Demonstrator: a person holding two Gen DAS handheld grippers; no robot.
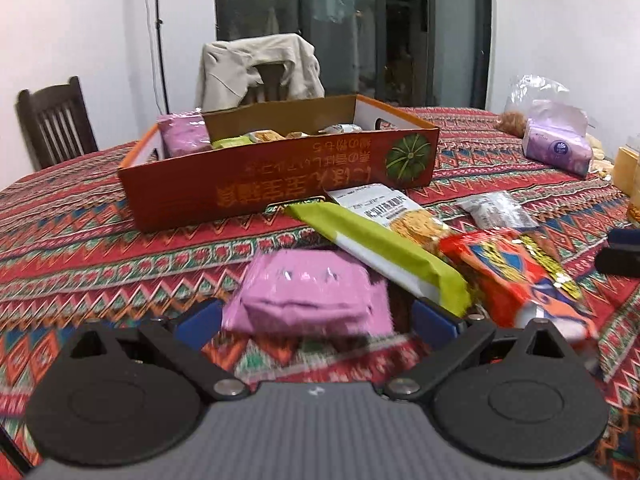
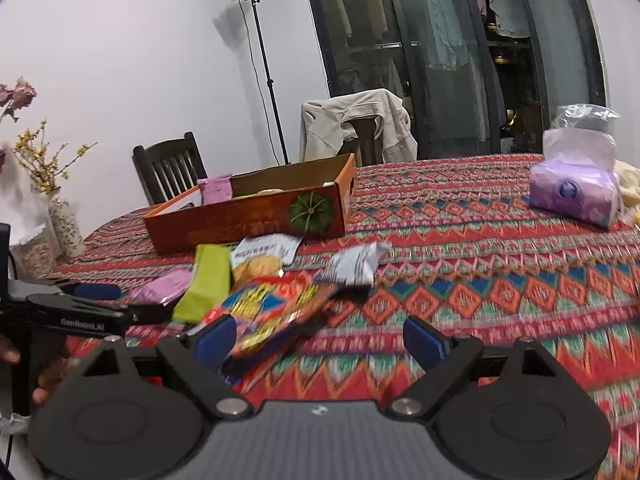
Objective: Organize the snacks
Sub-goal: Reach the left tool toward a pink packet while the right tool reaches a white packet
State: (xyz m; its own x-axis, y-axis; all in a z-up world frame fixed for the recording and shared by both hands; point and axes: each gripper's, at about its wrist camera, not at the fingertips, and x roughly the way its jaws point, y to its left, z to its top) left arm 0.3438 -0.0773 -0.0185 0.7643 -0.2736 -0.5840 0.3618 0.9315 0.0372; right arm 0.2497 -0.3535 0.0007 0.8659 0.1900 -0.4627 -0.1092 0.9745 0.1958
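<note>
"GenRobot.AI"-marked left gripper [image 2: 120,300] – pink packet [image 1: 308,296]

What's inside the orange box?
In the orange box: a pink packet at the left end, a green packet, several pale wrapped snacks. The front wall hides the floor.

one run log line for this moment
left gripper: open around pink packet | right gripper: open, beside red packet | box: partly filled

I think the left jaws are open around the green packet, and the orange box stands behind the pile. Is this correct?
Not quite: in the left wrist view, the left gripper has its jaws open around the pink packet, not the green packet. The orange box does stand behind the pile.
</note>
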